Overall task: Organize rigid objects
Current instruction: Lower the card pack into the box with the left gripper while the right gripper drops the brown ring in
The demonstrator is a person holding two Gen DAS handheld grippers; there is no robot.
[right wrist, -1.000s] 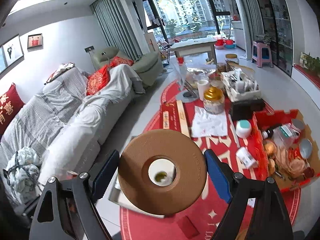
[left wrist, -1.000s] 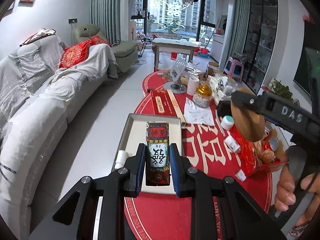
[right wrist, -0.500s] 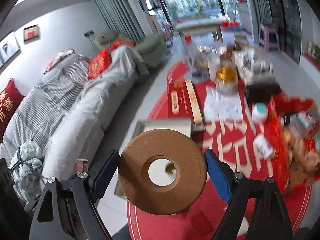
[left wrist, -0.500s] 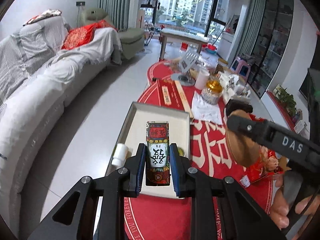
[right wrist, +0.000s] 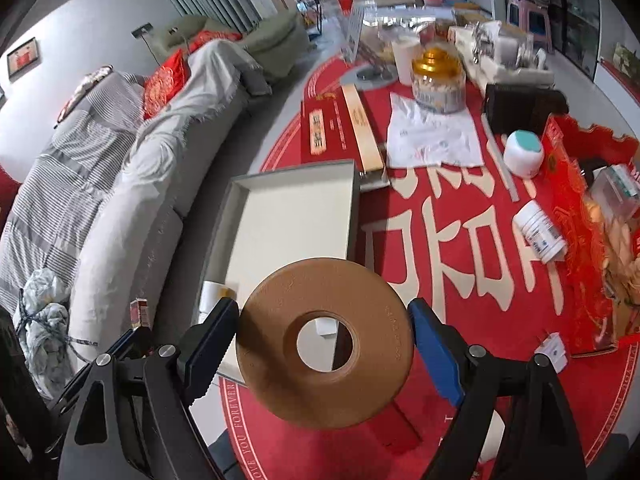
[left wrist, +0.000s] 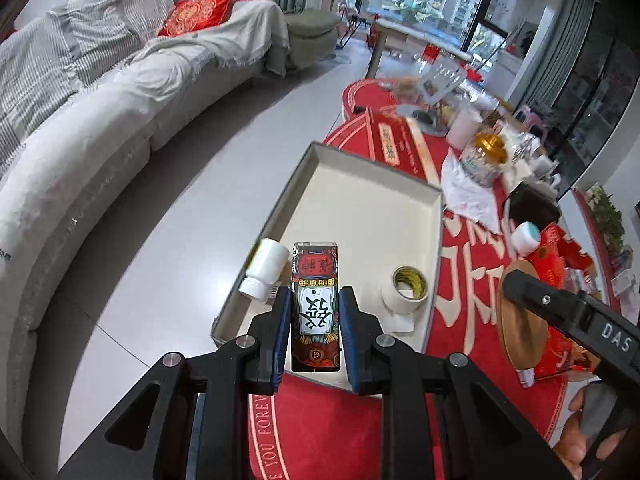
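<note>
My left gripper (left wrist: pixel 315 334) is shut on a small printed box (left wrist: pixel 315 304) with red and black patterns, held above the near end of a shallow white tray (left wrist: pixel 372 176). In that tray lie a white bottle (left wrist: pixel 266 268) at the left wall and a small pale tape roll (left wrist: pixel 406 288). My right gripper (right wrist: pixel 324 344) is shut on a big brown tape roll (right wrist: pixel 324 344), its blue pads pressing both sides, above the near corner of the tray (right wrist: pixel 296 220). The same brown roll (left wrist: pixel 520 320) shows at the right of the left wrist view.
The tray sits at the left edge of a red-clothed table (right wrist: pixel 440 240). On the cloth are a gold-lidded jar (right wrist: pixel 438 80), white papers (right wrist: pixel 434 138), a teal-capped tub (right wrist: pixel 524 152), a white pill bottle (right wrist: pixel 540 232) and a red box of clutter (right wrist: pixel 592 220). A grey sofa (left wrist: pixel 100 132) stands left across the floor.
Both grippers have sunk toward the tray and tipped further down, so tray and table look larger. The small box and the brown roll stay gripped.
</note>
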